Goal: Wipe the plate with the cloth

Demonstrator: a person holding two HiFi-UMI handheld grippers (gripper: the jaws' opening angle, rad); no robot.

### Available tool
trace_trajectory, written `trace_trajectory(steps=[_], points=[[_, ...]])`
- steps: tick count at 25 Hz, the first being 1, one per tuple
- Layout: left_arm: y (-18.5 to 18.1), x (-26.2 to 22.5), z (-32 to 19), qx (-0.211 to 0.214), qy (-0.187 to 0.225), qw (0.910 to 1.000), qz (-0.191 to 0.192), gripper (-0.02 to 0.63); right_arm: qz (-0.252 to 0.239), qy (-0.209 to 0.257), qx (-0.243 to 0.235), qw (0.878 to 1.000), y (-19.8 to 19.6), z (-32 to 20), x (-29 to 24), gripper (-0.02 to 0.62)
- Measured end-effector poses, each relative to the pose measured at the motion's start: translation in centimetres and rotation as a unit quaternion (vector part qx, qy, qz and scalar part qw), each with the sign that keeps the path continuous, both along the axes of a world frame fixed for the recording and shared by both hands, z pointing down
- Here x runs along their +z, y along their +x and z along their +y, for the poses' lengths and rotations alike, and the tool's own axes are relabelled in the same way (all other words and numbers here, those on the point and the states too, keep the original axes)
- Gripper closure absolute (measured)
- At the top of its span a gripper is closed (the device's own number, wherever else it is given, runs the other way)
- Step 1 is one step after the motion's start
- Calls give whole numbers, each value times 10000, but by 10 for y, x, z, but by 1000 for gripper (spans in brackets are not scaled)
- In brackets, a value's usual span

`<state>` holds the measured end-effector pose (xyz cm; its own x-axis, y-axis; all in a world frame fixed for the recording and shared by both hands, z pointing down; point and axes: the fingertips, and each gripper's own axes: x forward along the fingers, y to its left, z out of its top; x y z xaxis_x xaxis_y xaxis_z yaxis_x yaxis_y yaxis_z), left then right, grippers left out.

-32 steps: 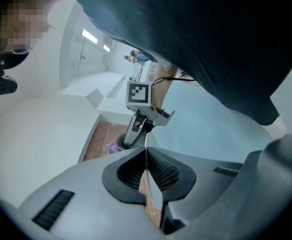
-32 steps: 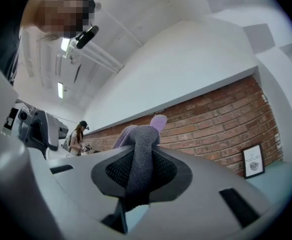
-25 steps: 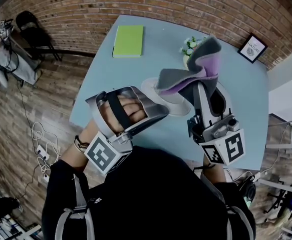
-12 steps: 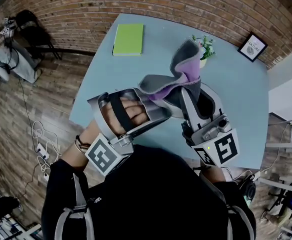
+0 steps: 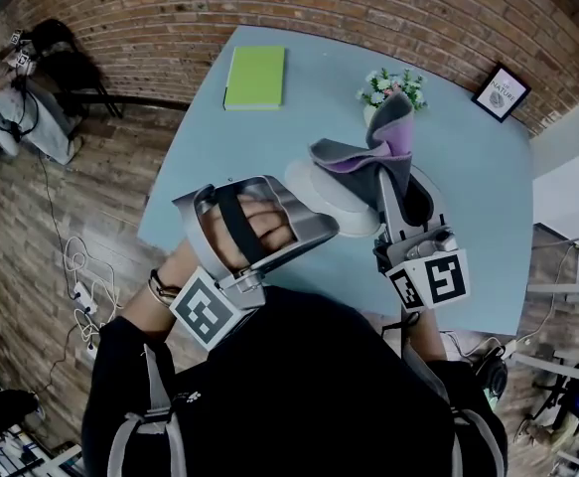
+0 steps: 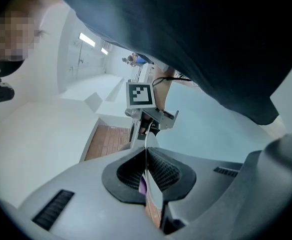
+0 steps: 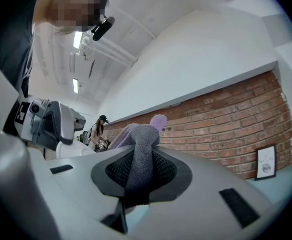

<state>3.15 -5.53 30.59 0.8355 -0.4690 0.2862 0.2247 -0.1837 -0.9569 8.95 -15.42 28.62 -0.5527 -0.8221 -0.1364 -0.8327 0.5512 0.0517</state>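
Two things would worry me here, standing next to this. The left gripper (image 5: 319, 229) has its fingers (image 6: 168, 171) pressed almost together on just the near rim of the white plate (image 5: 324, 192). As far as I can tell the plate is up off the blue counter (image 5: 219, 167), sticking out toward the far side. That's a skinny bite on a smooth edge. Any real wiping pressure out at the far part of the plate would lever it against that pinch. My guess is it either twists in the grip or slides out and smacks the counter.

The other thing is the grey-and-purple cloth (image 5: 368, 152). The right gripper (image 5: 393, 179) has its fingers (image 7: 163, 171) clamped on a bunched fold of it, and the rest flops up and over to the left, above the plate's right side. I can't tell whether it's touching the plate. With that much loose cloth, the hard fingertips could reach the plate before the fabric does, scraping it or shoving it sideways.

The little flower pot (image 5: 388, 89) is also just beyond the cloth on the far side. A big sweep that way could catch it.
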Motion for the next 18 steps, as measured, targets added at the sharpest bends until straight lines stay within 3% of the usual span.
trace_trajectory(steps=[7,13,18], points=[[-2,6,0,-55,-88,9999,-39,584,28,-331,395,9987,24,-12,26,534],[-1,6,-3,-70,-106,9999,-2,584,3,-92,513,9986,34,-15,6,534],[2,7,-3,-26,-47,10000,-67,584,-217,205,217,9993,22,-8,-23,534]])
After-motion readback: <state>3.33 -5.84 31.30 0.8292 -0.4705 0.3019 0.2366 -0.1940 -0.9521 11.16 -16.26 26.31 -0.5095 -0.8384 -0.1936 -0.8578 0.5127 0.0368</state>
